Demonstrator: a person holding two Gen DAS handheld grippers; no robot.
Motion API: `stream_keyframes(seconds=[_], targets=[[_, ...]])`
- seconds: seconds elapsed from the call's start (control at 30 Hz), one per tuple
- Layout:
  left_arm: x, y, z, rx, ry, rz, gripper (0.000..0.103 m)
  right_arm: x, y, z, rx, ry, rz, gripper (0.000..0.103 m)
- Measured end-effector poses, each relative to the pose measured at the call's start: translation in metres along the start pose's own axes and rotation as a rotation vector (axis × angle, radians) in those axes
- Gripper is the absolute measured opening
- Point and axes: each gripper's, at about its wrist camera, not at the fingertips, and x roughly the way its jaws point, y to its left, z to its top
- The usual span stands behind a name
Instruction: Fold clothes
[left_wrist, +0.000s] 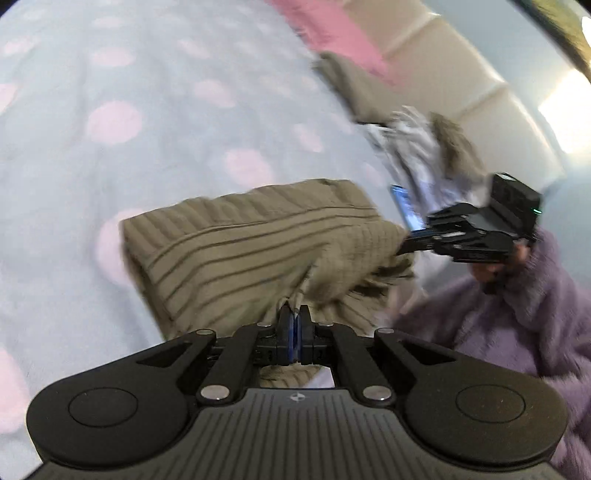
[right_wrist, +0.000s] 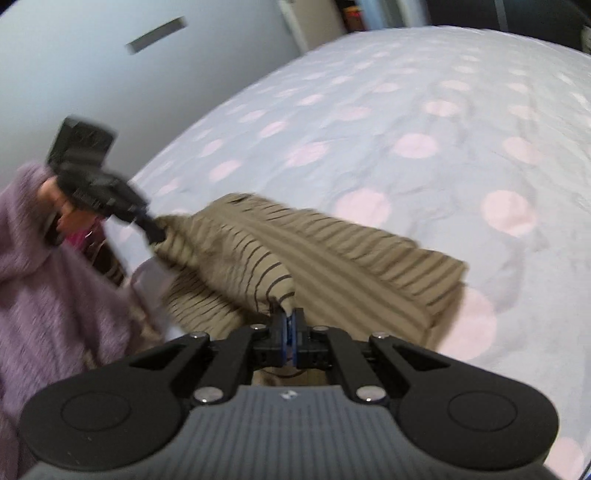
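Grey-white clothes (left_wrist: 413, 155) beyond the striped sweater (left_wrist: 258, 251), left view only. Left gripper (left_wrist: 294, 314) and right gripper (right_wrist: 287, 315) both clamp its edge.

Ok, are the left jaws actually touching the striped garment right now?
Touching. The left wrist view shows the left gripper shut on a bunched bit of the striped garment, cloth pinched between its jaws.

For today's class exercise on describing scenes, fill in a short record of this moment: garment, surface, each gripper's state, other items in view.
garment: striped khaki top, partly folded, near edge lifted
surface: pale blue bedspread with pink dots
left gripper: fingers shut on a pinch of the top
right gripper: fingers shut on another pinch of the top
other items: heap of clothes near the headboard
wearer: purple fuzzy sleeve
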Motion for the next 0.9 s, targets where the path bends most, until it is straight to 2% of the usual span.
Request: stream_keyframes(seconds=[0.1,0.17,0.2,0.27,0.3,0.33,0.4,0.57,0.67,0.77,0.83,0.9], targets=[[0.005,0.012,0.0,-0.062,-0.006,0.043,0.0,0.013,-0.006,0.002,0.022,0.026,-0.041,0.004],[0.004,0.017,0.0,-0.092,-0.025,0.031,0.0,0.017,-0.009,-0.001,0.019,0.038,-0.07,0.007],[0.0,0.02,-0.001,-0.102,-0.033,0.024,0.001,0.017,-0.009,-0.002,0.02,0.041,-0.081,0.013],[-0.01,0.026,-0.002,-0.127,-0.058,0.034,0.006,0.009,-0.012,-0.005,0.027,0.032,-0.102,0.025],[-0.014,0.028,-0.002,-0.144,-0.078,0.055,0.014,0.006,-0.013,-0.007,0.033,0.021,-0.114,0.031],[-0.017,0.031,-0.003,-0.16,-0.099,0.076,0.023,0.0,-0.013,-0.007,0.038,0.005,-0.129,0.031],[-0.028,0.031,-0.003,-0.166,-0.137,0.122,0.025,-0.012,-0.011,-0.008,0.036,-0.028,-0.156,0.031],[-0.043,-0.011,-0.004,-0.034,-0.234,0.233,0.025,-0.033,0.007,-0.009,0.0,-0.086,-0.239,0.031],[-0.046,-0.044,-0.009,0.056,-0.287,0.251,0.025,-0.036,0.018,-0.009,-0.037,-0.1,-0.27,0.031],[-0.037,-0.074,-0.015,0.165,-0.257,0.211,0.025,-0.032,0.02,-0.008,-0.056,-0.082,-0.25,0.03],[-0.026,-0.091,-0.023,0.238,-0.216,0.22,0.033,-0.028,0.021,-0.009,-0.057,-0.068,-0.238,0.03],[-0.016,-0.106,-0.034,0.306,-0.195,0.256,0.036,-0.029,0.024,-0.011,-0.074,-0.064,-0.252,0.03]])
